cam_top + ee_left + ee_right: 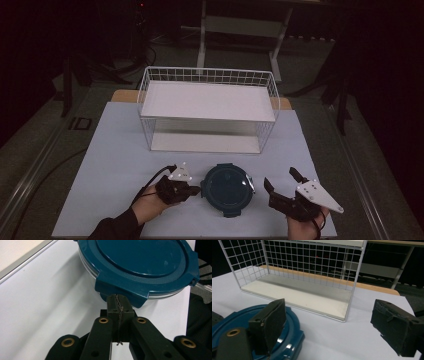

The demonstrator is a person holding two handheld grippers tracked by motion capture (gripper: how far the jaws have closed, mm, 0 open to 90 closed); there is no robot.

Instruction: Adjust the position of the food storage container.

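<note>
Sitting near the table's [115,145] front edge, the round blue-lidded container [227,189] lay before the wire rack [207,107]; left gripper [196,190] clenched, tips under its lid tab, right gripper [281,184] spread wide beside it

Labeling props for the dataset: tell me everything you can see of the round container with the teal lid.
The round container sits upright on the pale table cover, in front of the white wire shelf rack, between the two grippers. Its dark teal, plastic-looking lid is on and has corner clip tabs; the body below looks clear, contents not visible. The left gripper has its jaws closed together at one lid tab. The right gripper is open beside it.
</note>
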